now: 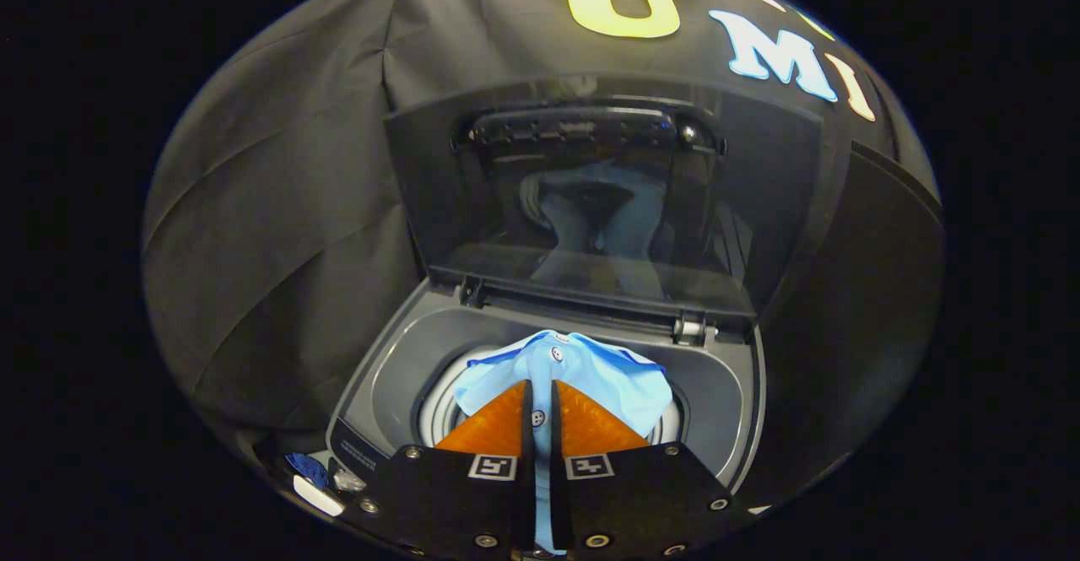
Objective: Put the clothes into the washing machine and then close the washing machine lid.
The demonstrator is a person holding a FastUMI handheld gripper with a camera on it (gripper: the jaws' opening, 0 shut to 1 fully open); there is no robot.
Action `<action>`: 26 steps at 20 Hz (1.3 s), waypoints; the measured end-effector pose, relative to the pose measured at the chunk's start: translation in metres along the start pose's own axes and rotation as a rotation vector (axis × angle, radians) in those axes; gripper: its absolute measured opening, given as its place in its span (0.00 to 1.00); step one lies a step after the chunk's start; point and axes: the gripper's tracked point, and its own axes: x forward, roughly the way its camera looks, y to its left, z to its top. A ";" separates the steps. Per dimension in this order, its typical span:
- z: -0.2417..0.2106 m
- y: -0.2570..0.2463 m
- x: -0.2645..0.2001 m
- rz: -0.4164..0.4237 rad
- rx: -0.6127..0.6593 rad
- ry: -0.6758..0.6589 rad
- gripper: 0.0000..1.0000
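My gripper (540, 385) is shut on a light blue shirt (607, 375) with buttons, a strip of its cloth pinched between the two fingers. The shirt hangs over the round drum opening (439, 409) of a top-loading washing machine (396, 367), just ahead of and under the fingers. The machine's dark glass lid (607, 198) stands raised upright at the back, hinged (693, 329) behind the drum, and mirrors the shirt in its pane.
The lid's handle bar (582, 126) runs along its upper edge. Black cloth booth walls (278, 232) close in behind and on both sides of the machine. A control panel strip (359, 451) lies to the left of the fingers.
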 end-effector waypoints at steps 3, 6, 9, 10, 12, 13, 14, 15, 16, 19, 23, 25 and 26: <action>-0.014 -0.002 0.004 -0.005 0.024 0.045 0.12; -0.015 0.005 0.000 0.033 0.054 0.047 0.42; -0.016 0.003 -0.003 0.015 0.019 0.037 0.82; -0.017 0.002 -0.005 0.009 0.014 0.034 0.95; -0.015 0.001 -0.010 0.001 0.006 0.019 0.96; -0.011 0.000 -0.012 -0.002 0.001 0.006 0.95; -0.007 0.001 -0.017 -0.005 -0.002 -0.013 0.96; 0.001 0.002 -0.021 -0.004 -0.004 -0.044 0.96; 0.009 0.003 -0.026 -0.007 -0.006 -0.081 0.96; 0.036 0.003 -0.043 -0.018 -0.011 -0.203 0.96; 0.076 0.002 -0.063 -0.043 -0.036 -0.359 0.95; 0.098 0.002 -0.074 -0.063 -0.048 -0.425 0.95; 0.109 0.003 -0.076 -0.065 -0.048 -0.458 0.95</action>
